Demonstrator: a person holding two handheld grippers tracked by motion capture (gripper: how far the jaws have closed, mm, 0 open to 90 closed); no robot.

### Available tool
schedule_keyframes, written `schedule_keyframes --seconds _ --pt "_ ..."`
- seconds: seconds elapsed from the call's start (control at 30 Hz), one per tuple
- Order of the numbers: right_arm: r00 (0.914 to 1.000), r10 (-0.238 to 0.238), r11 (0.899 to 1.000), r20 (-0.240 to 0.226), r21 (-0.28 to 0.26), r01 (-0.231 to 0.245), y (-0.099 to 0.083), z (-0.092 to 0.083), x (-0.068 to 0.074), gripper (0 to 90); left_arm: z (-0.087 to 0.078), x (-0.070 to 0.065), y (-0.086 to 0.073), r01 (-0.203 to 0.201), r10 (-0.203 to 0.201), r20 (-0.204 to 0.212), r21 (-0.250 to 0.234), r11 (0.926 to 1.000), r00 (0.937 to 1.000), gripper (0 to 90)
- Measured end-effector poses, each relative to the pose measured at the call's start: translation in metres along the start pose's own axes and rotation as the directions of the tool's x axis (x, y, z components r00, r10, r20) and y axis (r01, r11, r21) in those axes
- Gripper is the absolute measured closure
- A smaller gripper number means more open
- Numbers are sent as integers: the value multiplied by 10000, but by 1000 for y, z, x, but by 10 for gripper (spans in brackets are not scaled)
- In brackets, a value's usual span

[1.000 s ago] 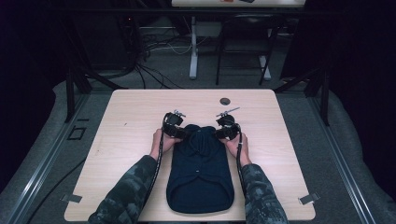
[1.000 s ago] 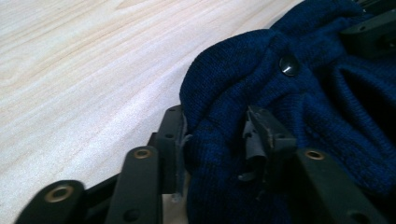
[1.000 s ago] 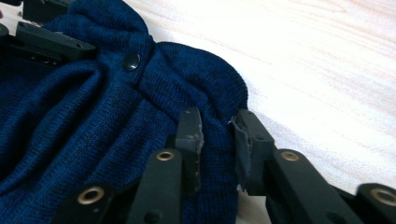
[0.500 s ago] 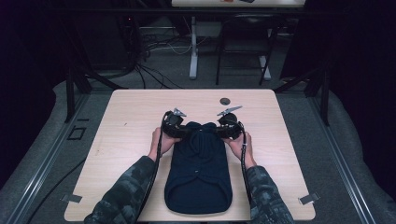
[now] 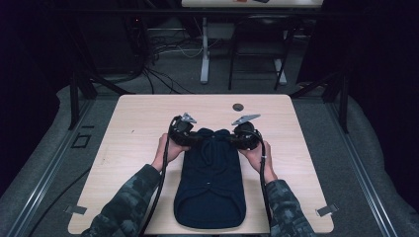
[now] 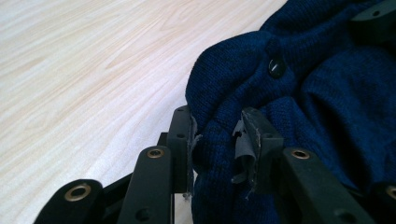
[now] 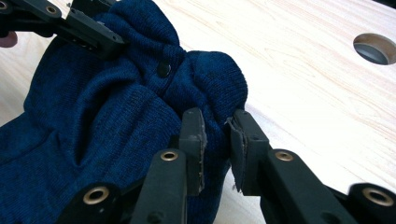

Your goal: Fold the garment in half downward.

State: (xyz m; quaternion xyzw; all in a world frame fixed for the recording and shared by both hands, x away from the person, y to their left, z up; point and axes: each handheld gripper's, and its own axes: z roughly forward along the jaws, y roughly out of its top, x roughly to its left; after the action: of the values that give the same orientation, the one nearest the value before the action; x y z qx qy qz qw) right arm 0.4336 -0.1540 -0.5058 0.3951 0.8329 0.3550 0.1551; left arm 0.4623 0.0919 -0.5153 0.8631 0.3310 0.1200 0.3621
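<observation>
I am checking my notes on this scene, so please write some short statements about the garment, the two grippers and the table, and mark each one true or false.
1. The dark blue knitted garment lies on the wooden table. True.
2. The left gripper hangs open above bare wood. False: its jaws pinch a fold of the garment.
3. The right gripper is shut on the garment's edge. True.
4. A small dark button shows on the knit. True.
5. The garment is bright red. False: it is dark blue.
6. The round hole in the table is covered by the garment. False: it lies bare, beyond the garment.
</observation>
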Motion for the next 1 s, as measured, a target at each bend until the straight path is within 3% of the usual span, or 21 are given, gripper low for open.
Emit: schedule_keyframes --seconds 0.2,0.4,0.53,0.7,0.8,1.0 --pt "10000 -57 9996 -36 -265 56 0 -10 0 753 -12 -8 3 -577 582 61 -601 9965 9983 706" --pt "9997 110 9995 -201 -303 -116 -1 -18 -4 749 -23 -20 6 -1493 1462 -374 -1020 9835 9885 717" --pt "9996 150 9991 -251 -383 -160 -3 -22 -6 743 -29 -26 7 -1809 1760 -462 -1396 9735 9833 721" --pt "9988 328 9985 -351 -426 -343 -4 -26 -8 739 -34 -31 10 -2316 2232 -729 -1409 9626 9720 723" --pt "9998 76 9988 -191 -480 -85 -4 -30 -6 767 -37 -32 10 -2431 2347 -748 -1361 9604 9692 722" --pt "9955 -827 9928 474 -828 864 -4 -40 7 781 -41 -29 11 -2458 2408 -584 -1046 9637 9688 713"
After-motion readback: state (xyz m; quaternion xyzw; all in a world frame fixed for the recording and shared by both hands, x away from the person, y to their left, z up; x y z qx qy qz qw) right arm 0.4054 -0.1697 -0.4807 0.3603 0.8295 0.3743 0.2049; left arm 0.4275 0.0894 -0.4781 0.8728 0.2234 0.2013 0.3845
